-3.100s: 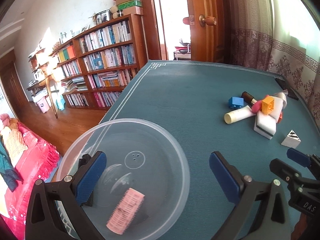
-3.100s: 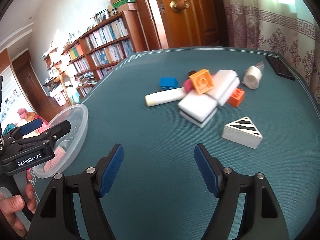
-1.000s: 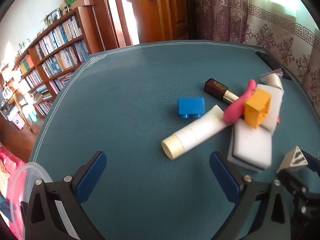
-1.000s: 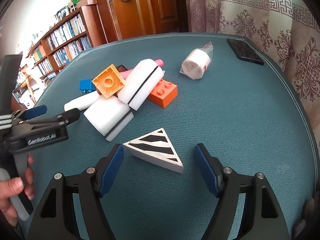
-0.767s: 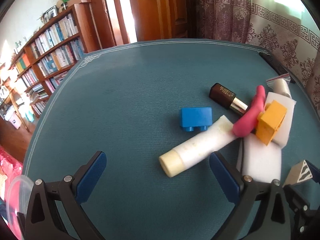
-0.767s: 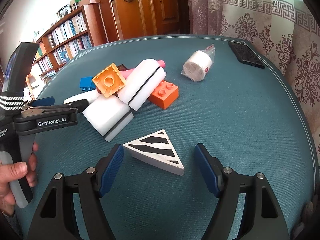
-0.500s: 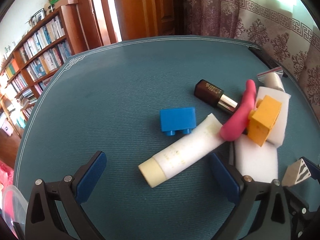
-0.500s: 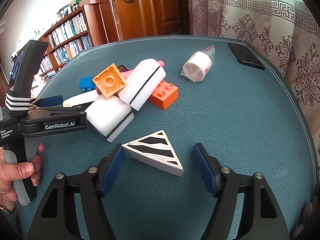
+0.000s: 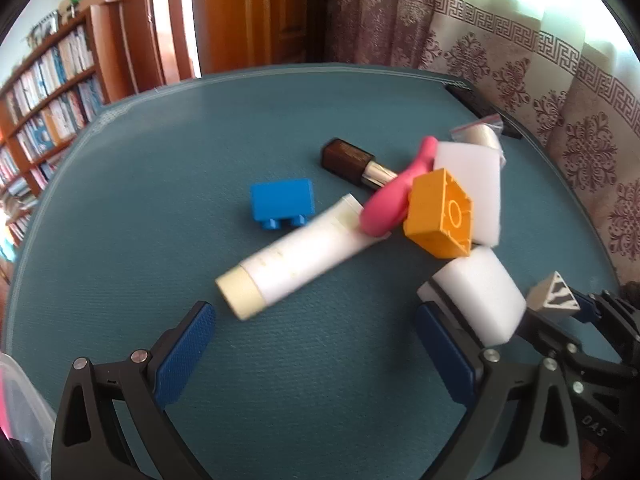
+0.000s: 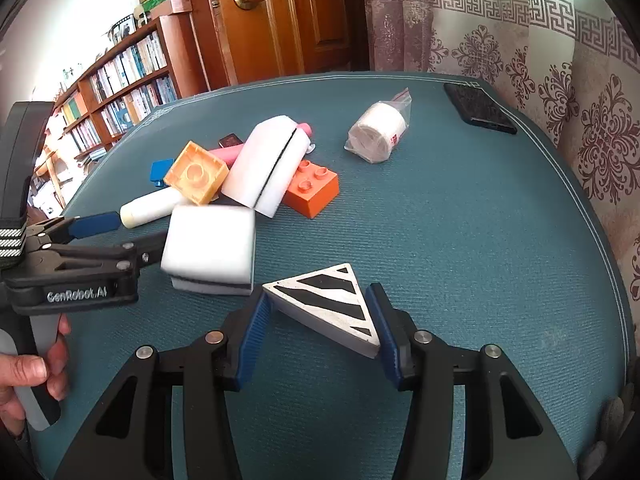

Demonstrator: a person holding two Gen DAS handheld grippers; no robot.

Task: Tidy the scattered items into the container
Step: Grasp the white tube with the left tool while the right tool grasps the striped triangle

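Closing: right gripper (image 10: 320,330) has just clamped the black-striped white triangular block (image 10: 326,304) on the teal desk (image 10: 460,240).
Left gripper (image 9: 312,350): wide, nearing white cream tube (image 9: 298,254).
Meaning: block ready for the container.

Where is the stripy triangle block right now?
In the right wrist view, the striped triangle block sits low in the middle, between the right gripper's blue pads, beside the white sponge.
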